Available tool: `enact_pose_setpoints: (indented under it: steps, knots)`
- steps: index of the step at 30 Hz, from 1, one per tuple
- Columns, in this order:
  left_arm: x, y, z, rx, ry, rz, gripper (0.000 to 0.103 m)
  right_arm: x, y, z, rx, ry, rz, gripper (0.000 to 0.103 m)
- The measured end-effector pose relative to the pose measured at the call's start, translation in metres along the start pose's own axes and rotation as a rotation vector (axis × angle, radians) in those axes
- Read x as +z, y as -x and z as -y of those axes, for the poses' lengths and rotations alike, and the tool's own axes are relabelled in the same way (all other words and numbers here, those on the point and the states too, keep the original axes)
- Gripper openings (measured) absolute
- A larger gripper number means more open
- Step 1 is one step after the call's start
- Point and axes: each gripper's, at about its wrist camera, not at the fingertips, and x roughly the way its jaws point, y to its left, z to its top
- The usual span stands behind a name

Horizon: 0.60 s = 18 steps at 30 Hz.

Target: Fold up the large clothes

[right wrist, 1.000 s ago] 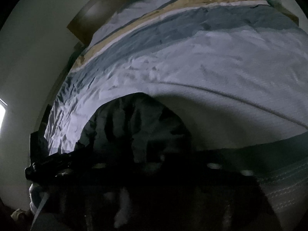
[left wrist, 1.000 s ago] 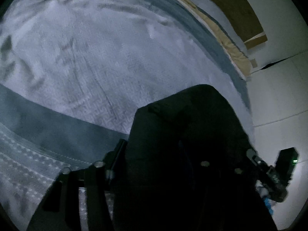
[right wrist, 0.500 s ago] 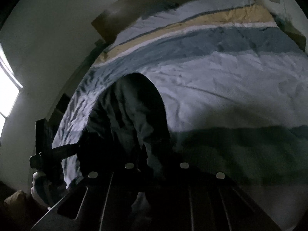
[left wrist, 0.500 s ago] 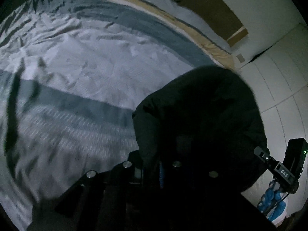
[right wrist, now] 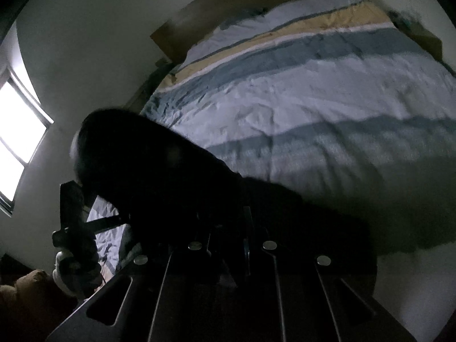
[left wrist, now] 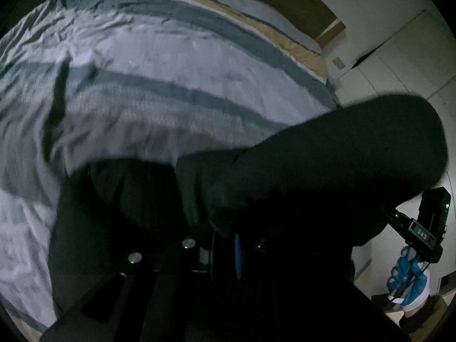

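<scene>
Dark garment (left wrist: 327, 154) held aloft over striped bedspread (left wrist: 171, 65) — bunched fabric draped across both sets of fingers. Left gripper (left wrist: 225, 239) closed on cloth. Right gripper (right wrist: 228, 236) likewise clamped on garment (right wrist: 176, 171) — seen above bedspread (right wrist: 313, 85), window (right wrist: 20, 131) at left.

Dark garment (left wrist: 327, 154) bunched, lifted above striped bed.

A small grey tag (left wrist: 421, 231) on the right claw (left wrist: 427, 228), beside the dark garment (left wrist: 342, 154), seems to read "DAS".
</scene>
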Motion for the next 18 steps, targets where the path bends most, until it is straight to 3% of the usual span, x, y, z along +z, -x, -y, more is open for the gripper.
enact_pose_setpoints:
  steps: [6,13,15,17,18]
  knots:
    - [-0.046,-0.020,-0.014,0.051,-0.003,-0.053,0.009,-0.038,-0.013,0.023,-0.047,-0.040,-0.032,0.012]
    - [-0.067,-0.026,-0.021,0.096,-0.010,-0.090,0.009,-0.069,-0.026,0.045,-0.084,-0.097,-0.051,0.016]
    - [-0.070,-0.017,-0.017,0.104,-0.026,-0.082,0.009,-0.070,-0.022,0.045,-0.099,-0.091,-0.050,0.023]
    - [-0.071,-0.010,-0.016,0.114,-0.037,-0.080,0.010,-0.069,-0.016,0.047,-0.122,-0.080,-0.054,0.039]
    - [-0.072,-0.004,-0.016,0.119,-0.039,-0.076,0.010,-0.068,-0.012,0.047,-0.127,-0.079,-0.054,0.043]
